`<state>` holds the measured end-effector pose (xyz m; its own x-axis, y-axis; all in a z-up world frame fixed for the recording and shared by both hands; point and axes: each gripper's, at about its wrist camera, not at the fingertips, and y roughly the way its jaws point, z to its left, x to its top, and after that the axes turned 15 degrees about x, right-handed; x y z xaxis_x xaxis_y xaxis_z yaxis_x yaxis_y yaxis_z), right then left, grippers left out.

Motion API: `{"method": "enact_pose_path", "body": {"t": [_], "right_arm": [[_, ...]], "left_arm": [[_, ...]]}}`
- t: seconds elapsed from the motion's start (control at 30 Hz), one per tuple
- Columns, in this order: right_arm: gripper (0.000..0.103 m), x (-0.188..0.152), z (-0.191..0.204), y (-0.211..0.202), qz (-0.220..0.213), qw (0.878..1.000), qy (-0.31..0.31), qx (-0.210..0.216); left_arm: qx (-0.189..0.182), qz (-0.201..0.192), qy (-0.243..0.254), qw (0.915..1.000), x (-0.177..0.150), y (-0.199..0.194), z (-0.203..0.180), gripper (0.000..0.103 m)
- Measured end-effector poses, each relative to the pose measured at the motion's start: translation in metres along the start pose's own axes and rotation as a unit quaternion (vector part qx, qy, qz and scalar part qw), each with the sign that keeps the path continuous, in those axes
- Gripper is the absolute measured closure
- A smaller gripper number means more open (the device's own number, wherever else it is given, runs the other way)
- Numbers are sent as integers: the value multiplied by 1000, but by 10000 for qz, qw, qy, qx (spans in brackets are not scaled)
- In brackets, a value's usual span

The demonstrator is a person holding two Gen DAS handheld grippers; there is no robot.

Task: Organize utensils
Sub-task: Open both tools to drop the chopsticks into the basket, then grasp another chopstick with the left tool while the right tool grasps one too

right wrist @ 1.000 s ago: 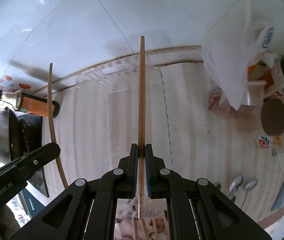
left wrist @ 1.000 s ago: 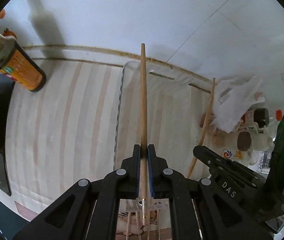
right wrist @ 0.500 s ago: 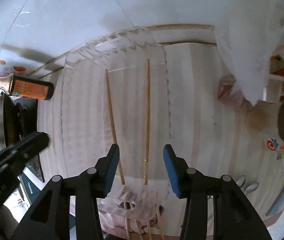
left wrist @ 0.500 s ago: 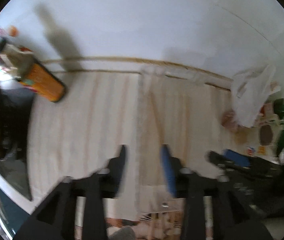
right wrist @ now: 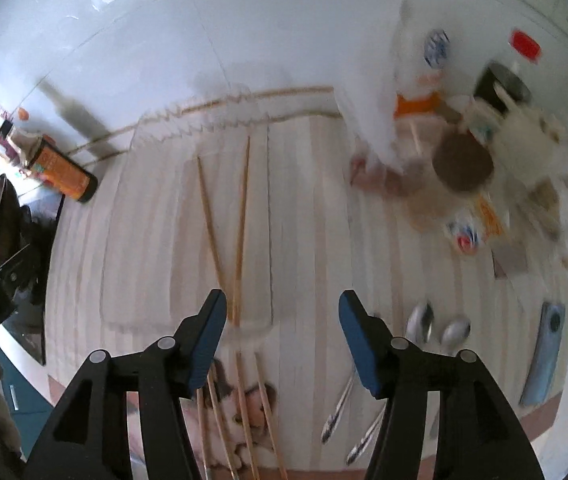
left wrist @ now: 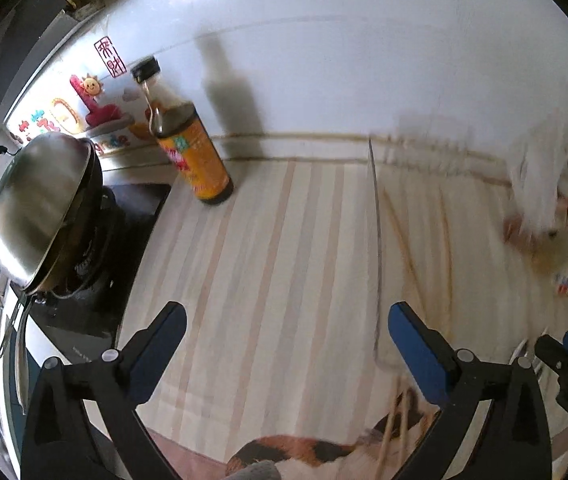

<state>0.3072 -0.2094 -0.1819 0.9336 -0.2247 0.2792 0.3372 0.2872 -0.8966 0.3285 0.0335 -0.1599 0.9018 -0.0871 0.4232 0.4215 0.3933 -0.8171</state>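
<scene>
Clear tray [right wrist: 123, 280], landmark, on striped counter.

- Chopsticks in tray [right wrist: 219, 224]: two, crossing near the tray's near end, tips fanned toward the wall.
- Loose chopsticks [right wrist: 243, 412]: several, just in front of the tray, lying on a cat-print mat [right wrist: 243, 400].
- Spoons [right wrist: 436, 328]: two, right of the tray, apart from it.
- Right gripper [right wrist: 281, 332]: released, jaws spread, empty, above the tray's near edge.
- Left gripper [left wrist: 284, 352]: released, empty, left of the tray's left wall [left wrist: 376, 240].
- Sauce bottle [left wrist: 187, 152], wok lid [left wrist: 39, 208]: well left of the tray.

Risks, judged: crossed pair resting untidy, liable to jostle when the next stick lands; loose sticks bunched close, so a pinch could take two or roll one off the mat; motion blur, so fine aim doubtful.
</scene>
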Motion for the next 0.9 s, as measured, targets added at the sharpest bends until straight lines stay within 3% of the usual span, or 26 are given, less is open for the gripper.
{"method": "enact_pose_path", "body": {"t": [0.13,0.27,0.43,0.57,0.63,0.73,0.8,0.9], "right_arm": [[43,-47,-9,21,429,9990,107,4],[68,-88,-24,57,1043,9941,291,121],[77,-125,-31,88,1451,9893,138,93],[96,-146,-40,89,1474,9885,-65,-342],[96,-151,-48,84,1454,9885,53,-409],[96,-157,-61,76,1434,9882,215,-491],[96,-160,-69,71,1433,9878,345,-498],[96,-165,-78,65,1434,9874,488,-452]], "left_arm": [[70,209,348,9992,-36,10,-15,0],[-16,662,714,9952,-78,29,-34,0],[-581,1403,983,9835,-124,45,-63,2],[-925,1708,1098,9748,-143,53,-84,13],[-1022,1752,1163,9723,-147,55,-91,18],[-1122,1735,1316,9695,-149,57,-103,38],[-1142,1704,1384,9689,-149,58,-107,59],[-1115,1605,1434,9702,-148,56,-112,76]]}}
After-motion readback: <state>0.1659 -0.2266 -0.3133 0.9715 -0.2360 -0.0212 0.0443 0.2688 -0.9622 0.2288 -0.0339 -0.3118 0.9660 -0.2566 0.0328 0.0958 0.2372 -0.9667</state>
